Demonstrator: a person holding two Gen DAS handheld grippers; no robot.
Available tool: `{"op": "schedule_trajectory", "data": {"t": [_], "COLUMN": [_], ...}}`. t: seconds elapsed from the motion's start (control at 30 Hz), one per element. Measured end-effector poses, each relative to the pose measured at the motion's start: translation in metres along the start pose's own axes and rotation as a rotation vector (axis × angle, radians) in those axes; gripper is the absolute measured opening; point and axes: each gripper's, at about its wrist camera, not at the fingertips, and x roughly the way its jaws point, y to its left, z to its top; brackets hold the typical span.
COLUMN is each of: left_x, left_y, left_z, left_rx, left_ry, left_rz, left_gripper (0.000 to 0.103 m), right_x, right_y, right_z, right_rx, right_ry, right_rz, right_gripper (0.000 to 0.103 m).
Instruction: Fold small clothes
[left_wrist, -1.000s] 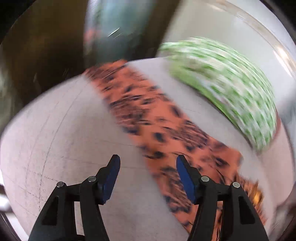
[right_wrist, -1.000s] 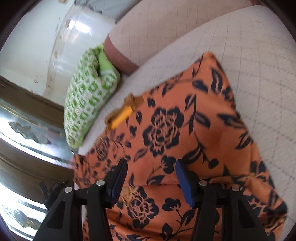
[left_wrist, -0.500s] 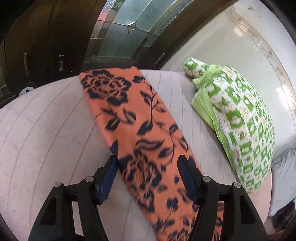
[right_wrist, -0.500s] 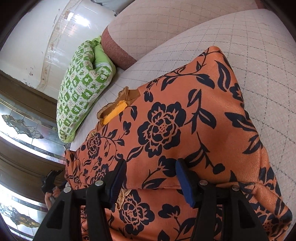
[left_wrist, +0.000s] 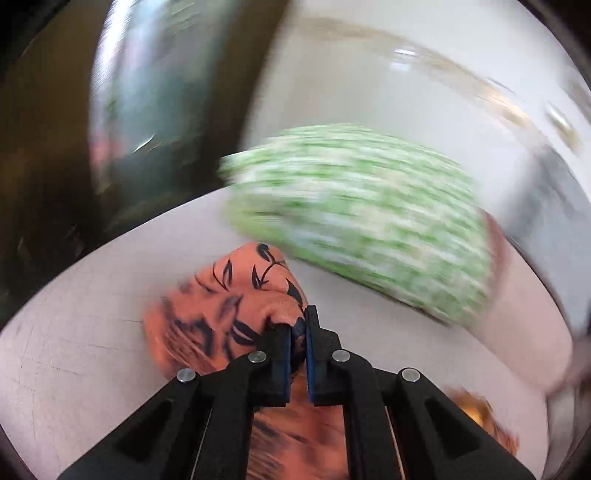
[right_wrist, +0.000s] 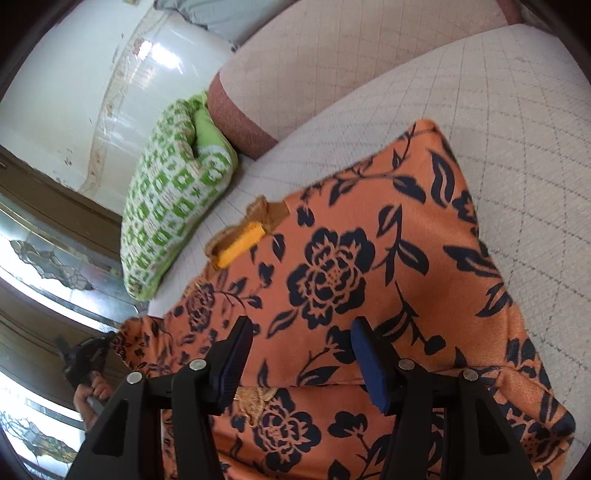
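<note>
An orange garment with dark blue flowers (right_wrist: 332, 266) lies partly folded on a pale quilted cushion (right_wrist: 480, 110). A yellow and gold trim (right_wrist: 240, 247) shows at its far edge. My right gripper (right_wrist: 301, 358) is open and hovers just above the garment's near fold. My left gripper (left_wrist: 298, 332) is shut on a bunched end of the garment (left_wrist: 229, 306) and holds it off the cushion (left_wrist: 74, 332). The left wrist view is blurred by motion. The left gripper also shows at the garment's far left end in the right wrist view (right_wrist: 85, 358).
A green and white patterned pillow (right_wrist: 170, 206) lies at the cushion's far end, also in the left wrist view (left_wrist: 369, 221). A pink backrest (right_wrist: 332, 66) rises behind the cushion. A white wall and a dark wooden door with stained glass (right_wrist: 44, 258) stand beyond.
My left gripper has shut on the garment's end and lifted it, bunching the cloth. My right gripper stays open over the garment.
</note>
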Motion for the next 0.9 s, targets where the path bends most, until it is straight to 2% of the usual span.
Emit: {"op": "schedule_trajectory", "data": {"t": [0.1,0.13,0.23,0.27,0.3,0.33,0.37,0.4,0.43,0.47,0.57,0.63,0.7,0.77,0.83,0.9], "left_x": [-0.032,-0.041,-0.053,-0.054,-0.058,-0.063,-0.069,-0.076,-0.083,-0.089,-0.098,-0.092,-0.066,-0.035,0.003,0.025], "left_y": [-0.098,-0.137,-0.235,-0.256,-0.274,-0.282,-0.285,-0.284,-0.280,-0.271,-0.223,-0.185,-0.149,-0.118,-0.090,-0.078], "left_z": [-0.041,-0.064,-0.137,-0.160,-0.186,-0.203,-0.212,-0.214,-0.209,-0.197,-0.150,-0.126,-0.110,-0.105,-0.109,-0.115], "left_rx": [0.204,0.287,0.556,0.633,0.721,0.781,0.815,0.833,0.833,0.807,0.618,0.491,0.387,0.294,0.203,0.164], "left_ry": [0.003,0.019,0.127,0.171,0.218,0.230,0.218,0.195,0.167,0.139,0.066,0.054,0.094,0.156,0.262,0.338], "left_rz": [-0.100,-0.163,-0.347,-0.368,-0.376,-0.375,-0.366,-0.355,-0.353,-0.357,-0.337,-0.268,-0.163,-0.097,0.010,0.082], "left_gripper": [0.005,0.006,0.012,0.017,0.026,0.032,0.044,0.053,0.057,0.064,0.084,0.085,0.085,0.085,0.084,0.077], "right_x": [-0.016,-0.021,-0.042,-0.048,-0.058,-0.065,-0.074,-0.086,-0.092,-0.099,-0.101,-0.091,-0.078,-0.064,-0.052,-0.037], "right_y": [-0.001,-0.004,-0.016,-0.021,-0.029,-0.035,-0.042,-0.049,-0.052,-0.055,-0.053,-0.044,-0.024,-0.004,0.017,0.039], "right_z": [0.005,0.007,0.011,0.013,0.015,0.017,0.019,0.020,0.021,0.021,0.025,0.026,0.024,0.021,0.014,0.007], "right_rx": [0.024,0.039,0.086,0.100,0.121,0.138,0.158,0.178,0.186,0.191,0.186,0.153,0.074,-0.014,-0.096,-0.187], "right_ry": [-0.056,-0.076,-0.153,-0.178,-0.214,-0.240,-0.273,-0.318,-0.347,-0.374,-0.367,-0.324,-0.276,-0.220,-0.185,-0.146], "right_rz": [0.024,0.032,0.039,0.034,0.017,0.006,-0.001,-0.003,-0.005,-0.005,-0.006,0.004,-0.006,-0.008,-0.017,-0.060], "right_gripper": [0.059,0.059,0.059,0.059,0.059,0.062,0.065,0.073,0.078,0.079,0.079,0.079,0.079,0.079,0.079,0.079]}}
